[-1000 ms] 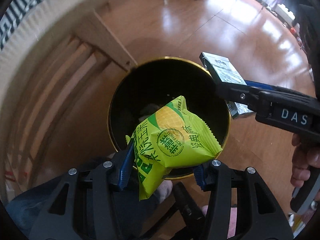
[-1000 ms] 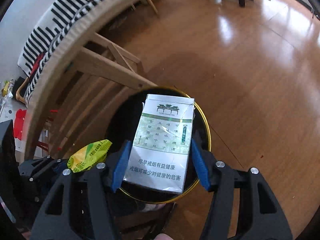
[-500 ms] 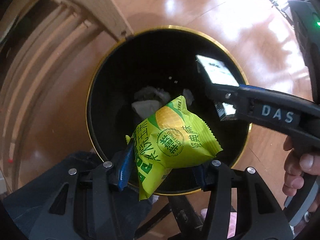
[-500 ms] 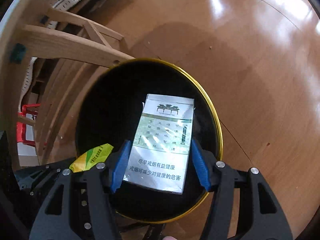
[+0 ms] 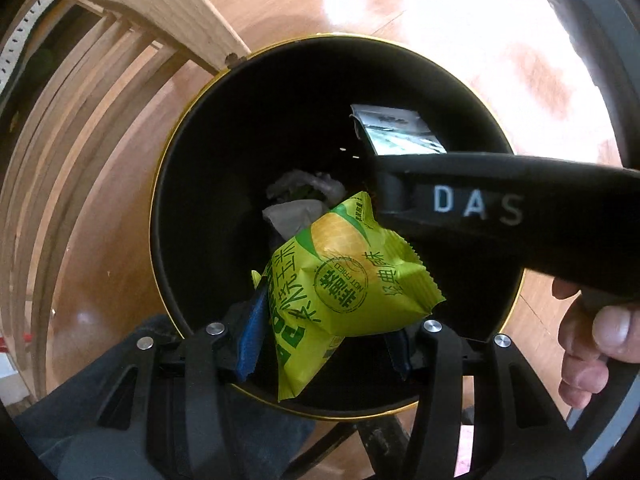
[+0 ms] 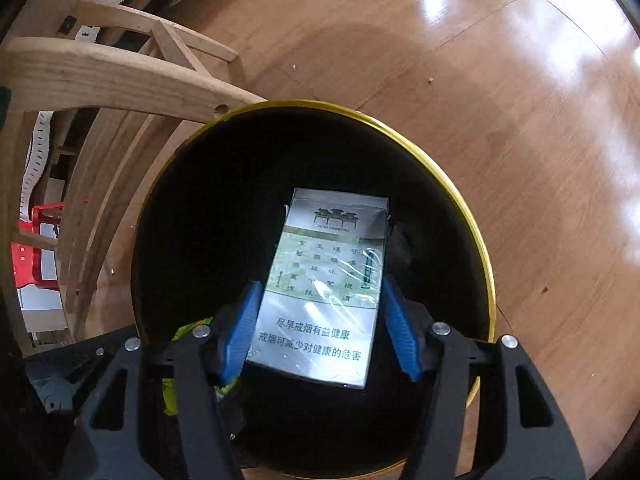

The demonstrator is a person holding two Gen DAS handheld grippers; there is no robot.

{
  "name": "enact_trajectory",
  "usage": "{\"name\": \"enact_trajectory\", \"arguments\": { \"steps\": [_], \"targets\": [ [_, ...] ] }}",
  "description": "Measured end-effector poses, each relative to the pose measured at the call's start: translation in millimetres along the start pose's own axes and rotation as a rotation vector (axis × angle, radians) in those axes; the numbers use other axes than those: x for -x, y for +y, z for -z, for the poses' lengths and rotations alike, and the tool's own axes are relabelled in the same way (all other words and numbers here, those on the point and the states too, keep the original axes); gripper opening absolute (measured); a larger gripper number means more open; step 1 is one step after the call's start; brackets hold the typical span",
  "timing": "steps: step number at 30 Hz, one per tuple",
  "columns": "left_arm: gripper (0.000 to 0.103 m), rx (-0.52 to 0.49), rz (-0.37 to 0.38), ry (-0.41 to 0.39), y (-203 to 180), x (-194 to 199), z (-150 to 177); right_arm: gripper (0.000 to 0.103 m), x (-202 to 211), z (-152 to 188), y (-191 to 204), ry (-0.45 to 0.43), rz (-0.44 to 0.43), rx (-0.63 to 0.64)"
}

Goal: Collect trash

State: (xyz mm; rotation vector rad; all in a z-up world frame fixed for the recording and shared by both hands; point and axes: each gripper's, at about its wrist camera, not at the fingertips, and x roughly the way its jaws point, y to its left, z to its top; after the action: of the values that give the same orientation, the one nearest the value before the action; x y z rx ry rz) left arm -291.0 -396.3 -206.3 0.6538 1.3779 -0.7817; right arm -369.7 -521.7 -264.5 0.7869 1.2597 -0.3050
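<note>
Two pieces of trash hanging over bin (image 5: 192,168) mouth, neither dropped yet. Left gripper (image 5: 326,344), lower centre of left view, jaws pinching green snack packet (image 5: 352,284). Right gripper (image 6: 316,336), lower centre of right view, jaws pinching cigarette pack (image 6: 328,280) by its sides. Crumpled wrappers (image 5: 300,200) lying at bin bottom, mid-frame, so earlier collecting looking done. Remaining: spreading both jaws, letting both items fall. Wooden chair (image 6: 100,76) standing upper left, touching bin rim.
</note>
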Motion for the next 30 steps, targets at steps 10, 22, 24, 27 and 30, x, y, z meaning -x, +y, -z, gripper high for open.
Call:
{"name": "enact_trajectory", "arguments": {
  "steps": [10, 22, 24, 27, 30],
  "targets": [
    [0.051, 0.022, 0.015, -0.005, 7.1, 0.4, -0.5, 0.060, 2.0, 5.2, 8.1, -0.013, 0.011, 0.009],
    [0.093, 0.078, 0.091, -0.082, 8.3, 31.9, 10.7, 0.092, 53.9, 7.7, 23.4, -0.129, 0.028, 0.051],
    [0.093, 0.092, 0.121, -0.094, 9.0, 40.4, 16.2, 0.096, 74.1, 8.8, 18.8, -0.179, 0.071, 0.058],
    [0.093, 0.100, 0.195, -0.125, 4.1, 58.3, 25.2, 0.096, 115.2, 15.2, 3.6, -0.292, 0.162, 0.044],
    [0.093, 0.103, 0.215, -0.209, -0.6, 87.7, 30.5, 0.096, 162.0, 26.0, 1.8, -0.458, 0.282, 0.070]
  ]
}}
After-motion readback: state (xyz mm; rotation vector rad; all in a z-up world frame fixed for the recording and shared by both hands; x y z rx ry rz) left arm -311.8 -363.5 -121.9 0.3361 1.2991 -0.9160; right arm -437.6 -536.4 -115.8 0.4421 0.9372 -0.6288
